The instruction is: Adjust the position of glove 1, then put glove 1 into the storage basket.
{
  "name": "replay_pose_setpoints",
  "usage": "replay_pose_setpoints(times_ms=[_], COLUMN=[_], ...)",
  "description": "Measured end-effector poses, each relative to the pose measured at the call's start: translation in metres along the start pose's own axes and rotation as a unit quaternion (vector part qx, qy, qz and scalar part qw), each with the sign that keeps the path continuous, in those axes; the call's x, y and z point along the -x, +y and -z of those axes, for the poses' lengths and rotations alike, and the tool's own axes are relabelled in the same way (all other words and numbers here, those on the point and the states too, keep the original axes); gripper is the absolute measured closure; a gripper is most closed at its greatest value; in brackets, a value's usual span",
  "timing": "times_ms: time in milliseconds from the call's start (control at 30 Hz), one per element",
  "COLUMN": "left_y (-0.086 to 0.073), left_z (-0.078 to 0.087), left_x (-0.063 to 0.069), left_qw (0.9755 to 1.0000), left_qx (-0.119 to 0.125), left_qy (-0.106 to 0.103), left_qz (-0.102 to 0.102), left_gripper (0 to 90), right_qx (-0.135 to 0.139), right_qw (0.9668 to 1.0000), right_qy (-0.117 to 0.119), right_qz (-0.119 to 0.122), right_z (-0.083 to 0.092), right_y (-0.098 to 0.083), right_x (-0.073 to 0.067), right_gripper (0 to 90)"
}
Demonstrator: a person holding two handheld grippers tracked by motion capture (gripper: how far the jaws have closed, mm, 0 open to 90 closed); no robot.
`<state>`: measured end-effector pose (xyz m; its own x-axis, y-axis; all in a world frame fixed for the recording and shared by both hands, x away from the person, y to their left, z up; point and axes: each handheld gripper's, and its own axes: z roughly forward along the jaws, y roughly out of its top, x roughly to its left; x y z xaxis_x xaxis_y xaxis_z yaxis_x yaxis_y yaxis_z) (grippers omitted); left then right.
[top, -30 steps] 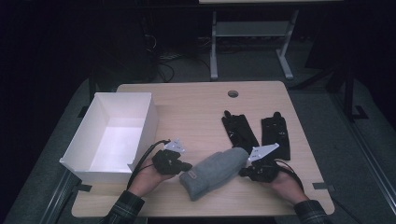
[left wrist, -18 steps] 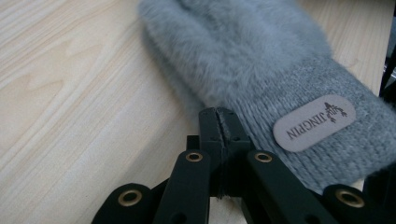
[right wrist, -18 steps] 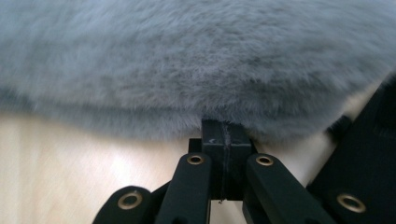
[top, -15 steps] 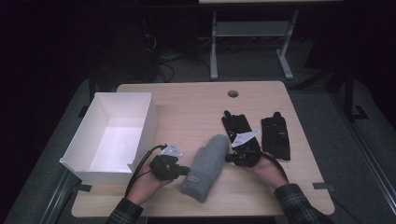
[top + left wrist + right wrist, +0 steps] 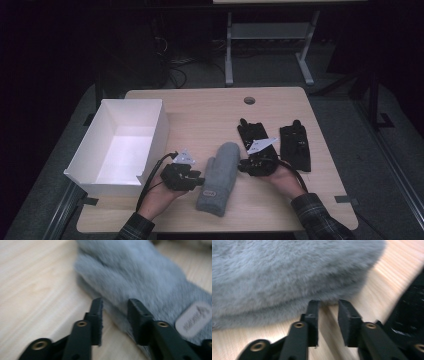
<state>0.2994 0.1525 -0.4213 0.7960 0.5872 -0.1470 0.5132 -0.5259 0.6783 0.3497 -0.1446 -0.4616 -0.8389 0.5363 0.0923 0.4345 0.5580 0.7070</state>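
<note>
Both grippers have just been opening, so the grey mitten (image 5: 218, 177) is let go. The left gripper (image 5: 114, 305) has its jaws apart with only the mitten's fuzzy edge between them, nothing pinched. The right gripper (image 5: 328, 305) is parted too, bare table (image 5: 210, 112) in the gap. My guess: they just laid it flat to tidy it. The mitten sits between the hands, long axis running near-to-far, fingertip end pointing away, cuff toward the person.
</note>
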Motion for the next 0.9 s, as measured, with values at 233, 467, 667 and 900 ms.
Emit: replay_pose_setpoints(times_ms=[233,467,667,900], left_y=[0.015,0.027,0.036,0.044], left_z=[0.002,-0.009,-0.020,-0.035], left_x=[-0.009,-0.011,-0.011,-0.012], left_qw=[0.9994,0.9992,0.9989,0.9993], left_qx=[0.030,0.032,0.025,0.010], left_qy=[-0.004,-0.024,-0.039,-0.028], left_qz=[0.017,0.004,-0.010,-0.024], left_gripper=[38.7,19.3,13.3,13.0], right_qx=[0.012,0.013,0.008,0.006], right_qw=[0.9999,0.9996,0.9989,0.9984], right_qy=[-0.006,-0.023,-0.046,-0.054], right_qz=[-0.009,-0.007,-0.011,-0.015], right_z=[0.021,0.030,0.043,0.051], right_y=[-0.016,-0.034,-0.058,-0.074], right_x=[-0.003,-0.010,-0.013,-0.015], right_gripper=[48.9,34.8,28.3,27.0])
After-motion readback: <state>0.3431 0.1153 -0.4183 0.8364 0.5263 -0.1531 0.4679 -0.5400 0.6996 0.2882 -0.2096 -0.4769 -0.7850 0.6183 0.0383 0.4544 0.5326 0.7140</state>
